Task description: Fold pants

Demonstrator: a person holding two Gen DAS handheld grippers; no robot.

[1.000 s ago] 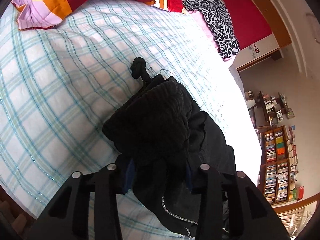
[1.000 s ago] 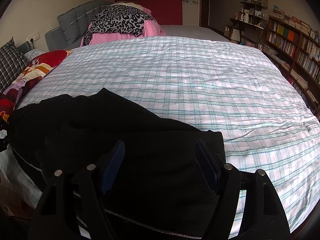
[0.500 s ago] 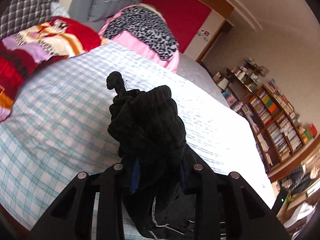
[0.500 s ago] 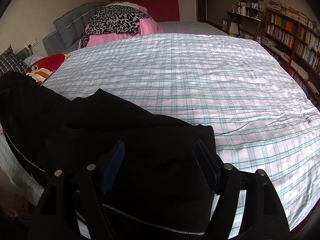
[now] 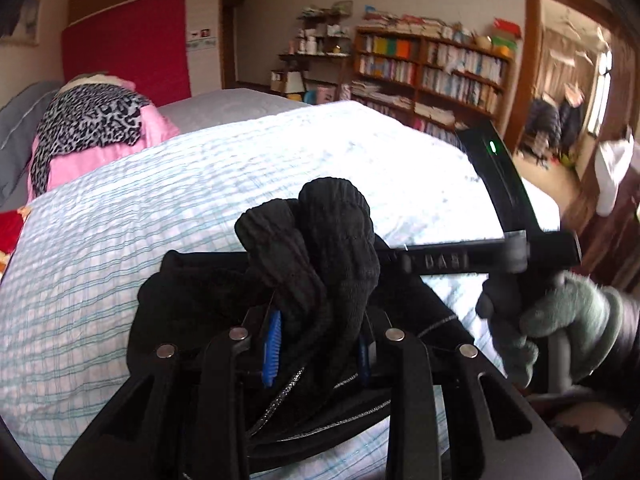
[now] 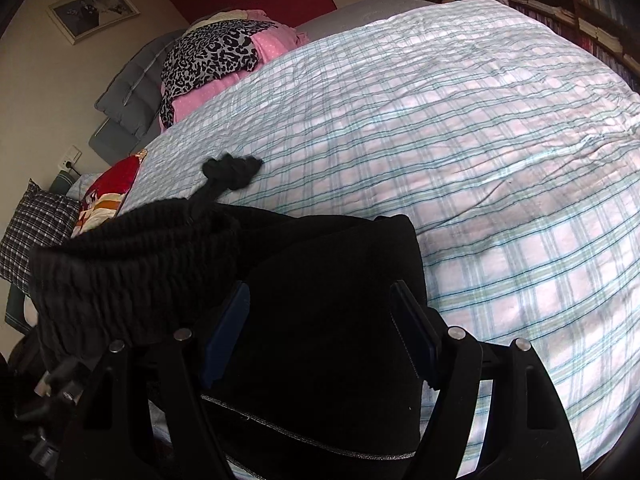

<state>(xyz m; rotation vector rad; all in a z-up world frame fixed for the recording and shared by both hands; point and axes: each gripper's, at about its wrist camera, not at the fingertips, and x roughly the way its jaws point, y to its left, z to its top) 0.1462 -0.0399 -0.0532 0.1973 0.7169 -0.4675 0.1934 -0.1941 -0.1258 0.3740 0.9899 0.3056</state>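
Observation:
The black pants (image 6: 320, 280) lie bunched at the near edge of a bed with a blue-and-white checked cover (image 6: 460, 140). My left gripper (image 5: 316, 344) is shut on the ribbed waistband (image 5: 328, 240) and holds it up above the bed. In the right wrist view the waistband (image 6: 132, 264) hangs at the left, with its knotted drawstring (image 6: 232, 172) on the cover. My right gripper (image 6: 320, 320) is open, its fingers (image 6: 224, 332) over the flat part of the pants. The right gripper's body (image 5: 480, 258) and gloved hand show in the left wrist view.
A leopard-print and pink pile (image 6: 216, 56) lies at the bed's far end against a grey headboard (image 6: 128, 88). A red patterned pillow (image 6: 112, 188) and a checked one (image 6: 36, 220) lie at the left. Bookshelves (image 5: 432, 76) stand along the far wall.
My left gripper has lifted the waistband and swung to the right, toward the right gripper. The right gripper has tilted and stayed open over the pants.

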